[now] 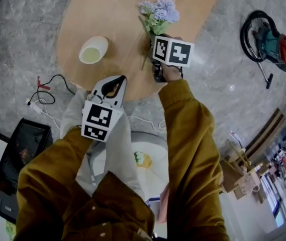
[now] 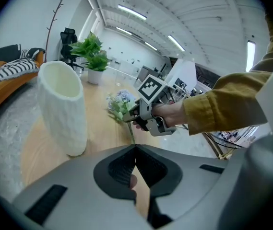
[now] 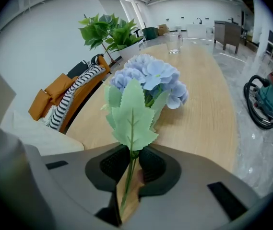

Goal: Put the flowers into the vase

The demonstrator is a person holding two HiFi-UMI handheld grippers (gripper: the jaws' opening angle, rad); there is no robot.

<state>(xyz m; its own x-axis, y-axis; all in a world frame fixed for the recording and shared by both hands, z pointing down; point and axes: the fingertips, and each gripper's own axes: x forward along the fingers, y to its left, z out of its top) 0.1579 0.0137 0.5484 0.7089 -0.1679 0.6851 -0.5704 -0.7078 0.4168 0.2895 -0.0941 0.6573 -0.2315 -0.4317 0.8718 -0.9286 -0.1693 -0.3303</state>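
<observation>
A bunch of pale blue flowers [image 1: 159,11] with green leaves stands over the oval wooden table [image 1: 117,14]. My right gripper [image 1: 155,38] is shut on its thin green stem below the leaves. In the right gripper view the stem runs between the pads of my right gripper [image 3: 132,152] and the flowers [image 3: 148,78] rise just beyond them. The white vase [image 1: 93,49] stands upright on the table to the left, apart from the flowers. My left gripper [image 1: 120,78] hovers at the table's near edge, shut and holding nothing. From my left gripper [image 2: 136,148] I see the vase [image 2: 62,107] close at left and the flowers [image 2: 119,102] further off.
A green and red vacuum cleaner [image 1: 266,39] lies on the marble floor at right. A cable with a plug strip [image 1: 44,97] and a black case [image 1: 17,164] are at lower left. A potted plant [image 3: 110,30] and a glass [image 3: 173,42] stand at the table's far end.
</observation>
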